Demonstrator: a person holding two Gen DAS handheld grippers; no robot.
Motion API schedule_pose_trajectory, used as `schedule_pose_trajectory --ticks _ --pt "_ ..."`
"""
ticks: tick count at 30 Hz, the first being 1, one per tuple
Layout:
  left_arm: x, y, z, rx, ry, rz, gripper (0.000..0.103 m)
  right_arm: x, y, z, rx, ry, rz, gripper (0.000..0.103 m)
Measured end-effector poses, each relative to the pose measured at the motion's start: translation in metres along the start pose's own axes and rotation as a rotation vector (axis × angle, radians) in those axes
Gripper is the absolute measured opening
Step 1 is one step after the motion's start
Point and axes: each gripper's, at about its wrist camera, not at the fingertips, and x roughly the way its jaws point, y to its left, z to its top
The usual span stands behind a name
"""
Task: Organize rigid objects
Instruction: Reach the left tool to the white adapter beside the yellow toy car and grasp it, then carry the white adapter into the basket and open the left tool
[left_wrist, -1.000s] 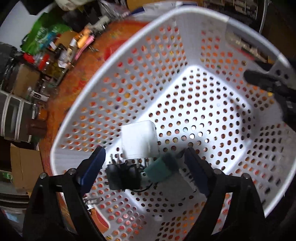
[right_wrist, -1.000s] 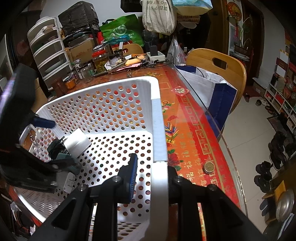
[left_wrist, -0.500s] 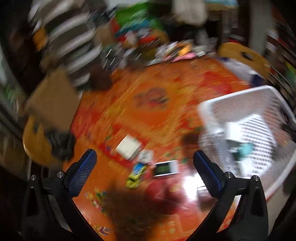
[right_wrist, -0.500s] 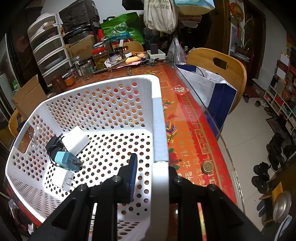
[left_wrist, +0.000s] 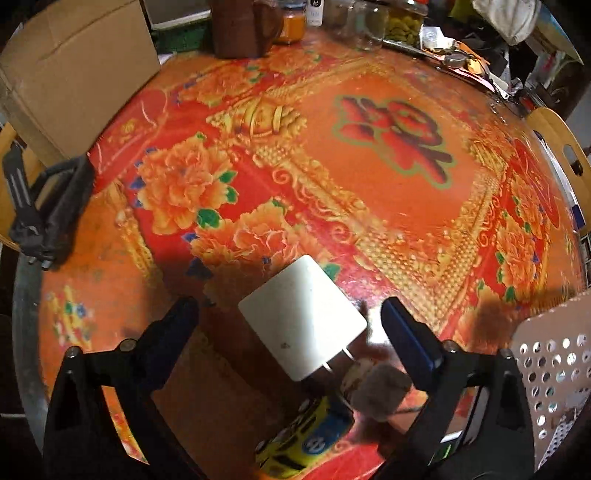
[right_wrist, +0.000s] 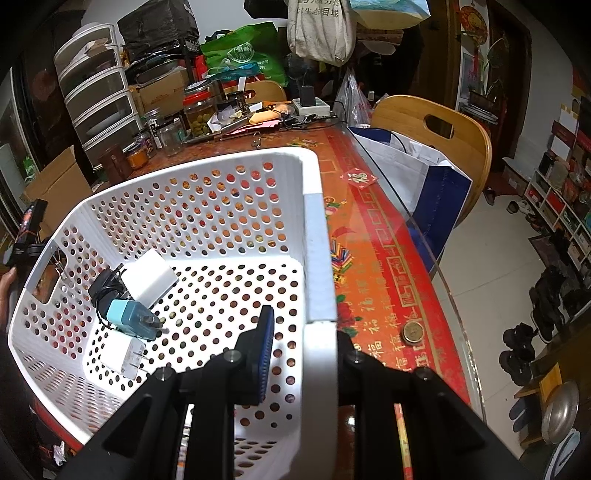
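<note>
Left tongs (left_wrist: 290, 314) stand apart, their jaws just narrowed slightly, with nothing gripped. The white charger (left_wrist: 301, 317) lies on the counter (left_wrist: 369, 192) between the fingers, long axis running 11 to 5 o'clock, prongs toward 5. Right tongs (right_wrist: 299, 332) are clamped on the basket (right_wrist: 317, 258) rim; the left hand is nearer

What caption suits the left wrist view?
Open left tongs above a white charger on the red tablecloth.

Your left gripper (left_wrist: 290, 314) and right gripper (right_wrist: 301, 332) share black angular frames, silver screws, and blue ribbed pads on their fingers (left_wrist: 406, 332).
</note>
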Motion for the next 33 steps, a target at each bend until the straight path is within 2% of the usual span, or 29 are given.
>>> schedule_pose_trajectory --ticks 4,5,7,8,13,15,19,25,29,33 --pt "0.008 -0.01 0.001 -0.005 -0.01 0.018 0.085 0.0 0.0 0.0 0.0 -0.001 0.0 0.02" --pt "0.009 -0.011 0.002 -0.005 -0.015 0.015 0.08 0.0 0.0 0.0 0.0 -0.001 0.001 0.02" --pt "0.003 -0.014 0.002 -0.003 -0.034 0.019 0.062 0.0 0.0 0.0 0.0 -0.001 0.0 0.02" --pt "0.0 -0.015 0.001 -0.005 -0.034 0.024 0.06 0.0 0.0 0.0 0.001 -0.001 0.001 0.02" --pt "-0.013 -0.024 -0.006 0.01 -0.069 0.04 0.06 0.0 0.0 0.0 0.0 -0.002 0.002 0.02" --pt "-0.032 -0.027 -0.008 0.007 -0.123 0.027 0.06 0.0 0.0 0.0 -0.001 -0.002 0.003 0.02" --pt "-0.071 -0.037 -0.008 0.028 -0.213 0.057 0.06 -0.001 0.0 0.0 -0.004 -0.003 0.005 0.02" --pt "-0.126 -0.051 -0.014 0.051 -0.326 0.063 0.06 0.0 0.0 0.001 -0.002 -0.007 0.01 0.02" --pt "-0.161 -0.08 -0.024 0.117 -0.381 0.055 0.06 0.0 0.0 0.0 -0.007 -0.007 0.009 0.02" --pt "-0.188 -0.109 -0.036 0.171 -0.403 0.042 0.06 0.0 0.0 -0.001 -0.008 -0.008 0.009 0.02"
